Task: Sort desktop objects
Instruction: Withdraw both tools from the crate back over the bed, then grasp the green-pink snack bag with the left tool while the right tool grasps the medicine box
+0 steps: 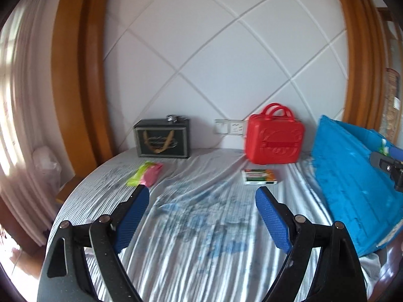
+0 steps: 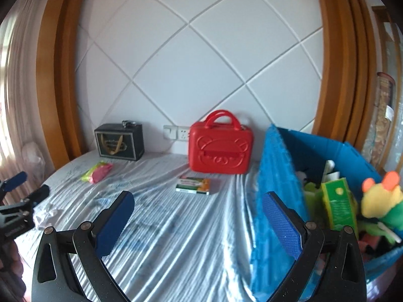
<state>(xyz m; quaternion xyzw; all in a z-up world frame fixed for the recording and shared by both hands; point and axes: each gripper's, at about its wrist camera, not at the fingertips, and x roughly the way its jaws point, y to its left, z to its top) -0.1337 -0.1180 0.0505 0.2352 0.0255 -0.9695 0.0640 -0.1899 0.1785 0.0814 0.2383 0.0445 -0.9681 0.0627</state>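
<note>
On the striped cloth lie a small green and orange box (image 1: 260, 176) (image 2: 196, 184) and a pink and lime green packet (image 1: 144, 173) (image 2: 97, 172). Behind them stand a red toy case (image 1: 274, 139) (image 2: 220, 148) and a black gift box (image 1: 162, 138) (image 2: 119, 142). A blue crate (image 1: 352, 183) (image 2: 279, 176) at the right holds a plush toy (image 2: 380, 198), a green carton (image 2: 338, 202) and several other things. My left gripper (image 1: 202, 196) hangs open over the cloth, nothing between its blue pads. My right gripper (image 2: 199, 201) is open too, beside the crate wall.
A white padded wall with a socket plate (image 2: 176, 133) closes the back, framed by wood. Curtains (image 1: 20, 125) hang at the left. A crumpled white cloth (image 2: 47, 216) lies at the near left. The left gripper's fingers show at the left edge of the right wrist view.
</note>
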